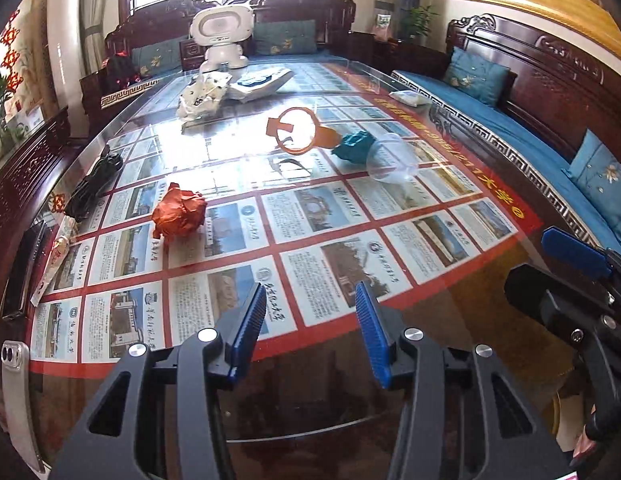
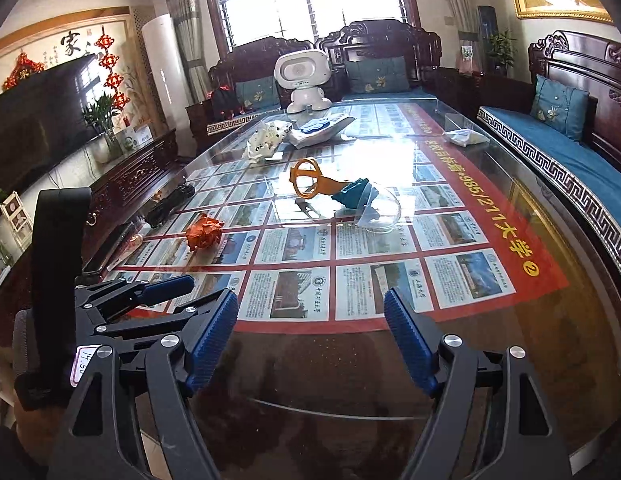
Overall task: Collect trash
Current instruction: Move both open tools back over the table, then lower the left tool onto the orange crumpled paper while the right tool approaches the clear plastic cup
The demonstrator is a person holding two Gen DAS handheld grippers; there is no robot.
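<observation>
Above glass table (image 1: pixel 450 300), both tongs (image 1: pixel 310 320) (image 2: pixel 310 344) tilt downward, parted, empty.

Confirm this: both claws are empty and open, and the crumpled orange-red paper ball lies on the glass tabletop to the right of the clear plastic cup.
Wrong on one point: the crumpled orange-red paper ball lies to the left of the clear plastic cup, as the right wrist view shows. The rest holds: left claw and right claw are open and empty, and the ball is on the glass tabletop.
</observation>
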